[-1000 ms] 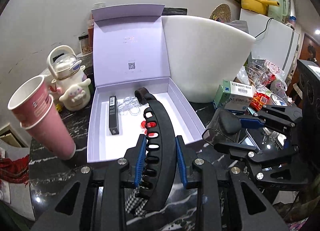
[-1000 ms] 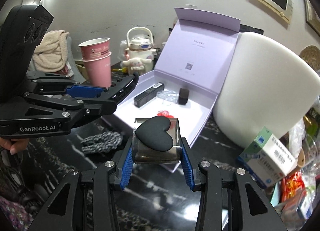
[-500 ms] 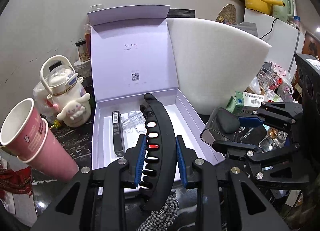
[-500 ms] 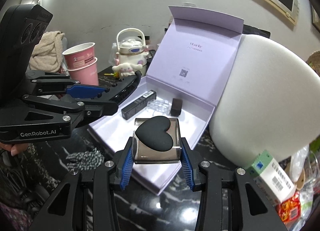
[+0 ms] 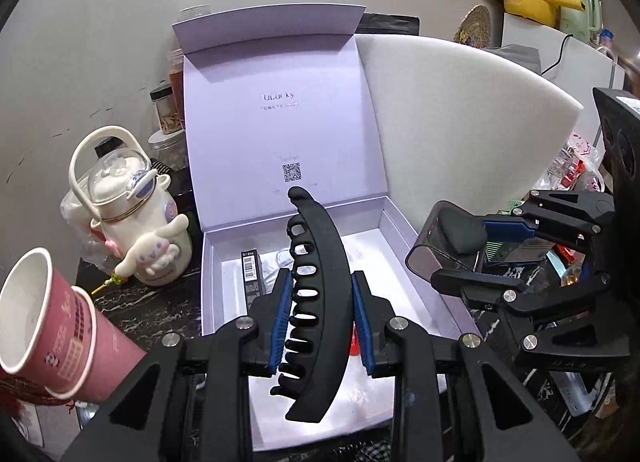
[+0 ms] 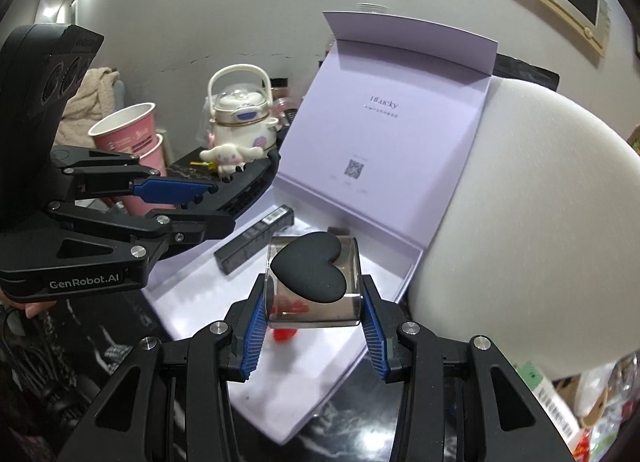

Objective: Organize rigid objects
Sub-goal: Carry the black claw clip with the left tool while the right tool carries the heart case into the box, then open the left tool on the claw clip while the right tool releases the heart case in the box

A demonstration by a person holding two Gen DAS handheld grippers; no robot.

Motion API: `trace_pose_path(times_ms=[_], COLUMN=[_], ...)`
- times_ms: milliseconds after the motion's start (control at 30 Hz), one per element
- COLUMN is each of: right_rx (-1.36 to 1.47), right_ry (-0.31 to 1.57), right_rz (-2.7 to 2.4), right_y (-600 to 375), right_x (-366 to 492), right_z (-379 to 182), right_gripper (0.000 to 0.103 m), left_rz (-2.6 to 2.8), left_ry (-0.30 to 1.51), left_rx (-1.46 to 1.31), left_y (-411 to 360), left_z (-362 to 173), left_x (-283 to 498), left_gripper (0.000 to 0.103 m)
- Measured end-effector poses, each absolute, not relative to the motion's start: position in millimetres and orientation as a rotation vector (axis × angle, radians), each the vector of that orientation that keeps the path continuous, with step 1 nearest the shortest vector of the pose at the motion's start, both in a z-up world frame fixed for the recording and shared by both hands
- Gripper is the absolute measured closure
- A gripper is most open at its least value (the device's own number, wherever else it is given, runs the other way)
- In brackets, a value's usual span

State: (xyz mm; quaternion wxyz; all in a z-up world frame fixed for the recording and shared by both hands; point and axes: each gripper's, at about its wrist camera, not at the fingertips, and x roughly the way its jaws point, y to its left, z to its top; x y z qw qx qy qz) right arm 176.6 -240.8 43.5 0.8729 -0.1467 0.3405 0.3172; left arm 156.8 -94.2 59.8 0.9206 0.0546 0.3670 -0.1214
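Note:
My left gripper (image 5: pixel 320 318) is shut on a long black hair claw clip (image 5: pixel 316 302) that hangs over the tray of an open lilac gift box (image 5: pixel 424 258). My right gripper (image 6: pixel 312 322) is shut on a clear square case with a black heart (image 6: pixel 312 266) on top, held above the same box (image 6: pixel 404 274). Inside the box lie a slim black tube carton (image 6: pixel 256 240), a small red item (image 6: pixel 284 334) and a clear plastic piece (image 5: pixel 280 258). Each gripper shows in the other's view: the right gripper (image 5: pixel 460 246) and the left gripper (image 6: pixel 216 202).
A big white foam piece (image 5: pixel 452 122) stands right of the box. To the left are a cream kettle with a plush figure (image 5: pixel 132 206) and stacked pink paper cups (image 5: pixel 60 330). Packets and boxes crowd the far right of the black marble counter (image 5: pixel 152 314).
Both grippers have moved forward with their loads, from over the counter's near side to above the open box. The box now looks larger and nearer in both views.

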Motion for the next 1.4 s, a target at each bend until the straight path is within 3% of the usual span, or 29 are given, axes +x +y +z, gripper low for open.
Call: trace_pose_path(times_ms=[800,1400], right_rx=[-0.315,-0.354], right_ry=[0.757,0.824], right_rz=[0.601,0.55], right_y=[-221,-221], right_x=[225,243], right_z=[27,-2], right_gripper=[0.061,0.06], left_rz=[-0.177,-0.168], left_ry=[0.779,0.92], left_rx=[0.208,0.231], left_y=[-96,-115], left_z=[32,-13], left_x=[219,248], left_gripper=[0.074,0.074])
